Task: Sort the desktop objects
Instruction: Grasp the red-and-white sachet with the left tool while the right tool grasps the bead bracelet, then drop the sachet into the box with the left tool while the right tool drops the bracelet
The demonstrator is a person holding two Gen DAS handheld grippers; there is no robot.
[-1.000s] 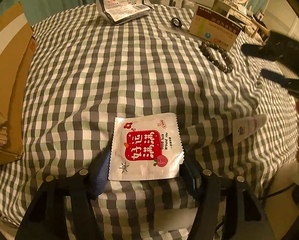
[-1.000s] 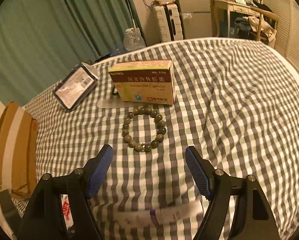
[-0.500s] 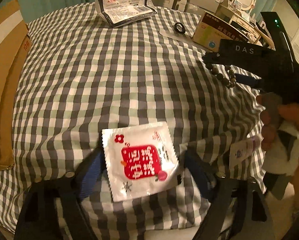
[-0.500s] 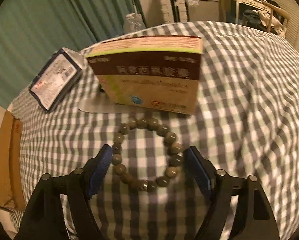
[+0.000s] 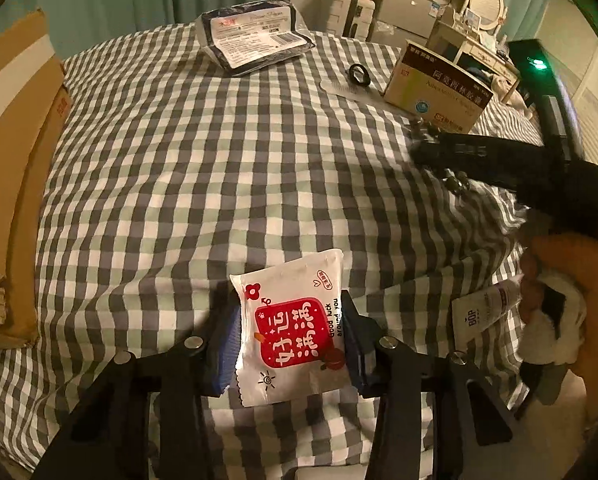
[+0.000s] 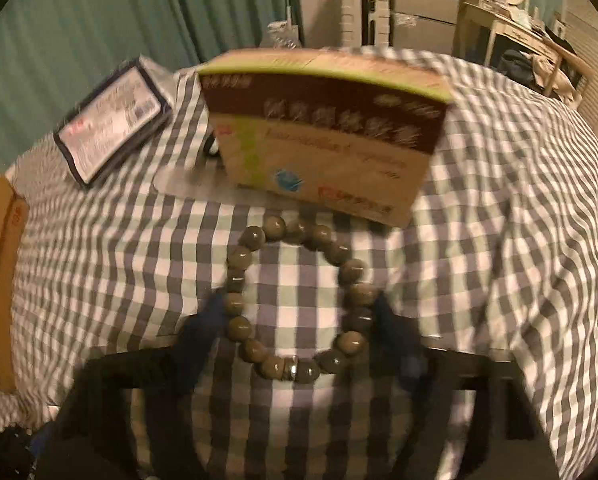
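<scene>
My left gripper [image 5: 289, 334] is shut on a white sachet with a red label [image 5: 293, 330], its edges bent between the blue pads, just above the checked cloth [image 5: 219, 168]. My right gripper [image 6: 299, 320] is open, its fingers on either side of a bead bracelet [image 6: 295, 300] lying on the cloth in front of a medicine box [image 6: 327, 148]. In the left wrist view the right gripper [image 5: 495, 160] is low over the bracelet beside the box [image 5: 439, 84].
A dark wrapped packet [image 5: 255, 36] lies at the far edge. A clear comb with a black ring [image 5: 359, 76] lies left of the box. Cardboard [image 5: 15, 152] stands at the left. A small white tube [image 5: 483, 312] lies at the near right edge.
My left gripper has closed on the sachet, which now bends between the pads. My right gripper has moved forward and down until its fingers flank the bracelet.
</scene>
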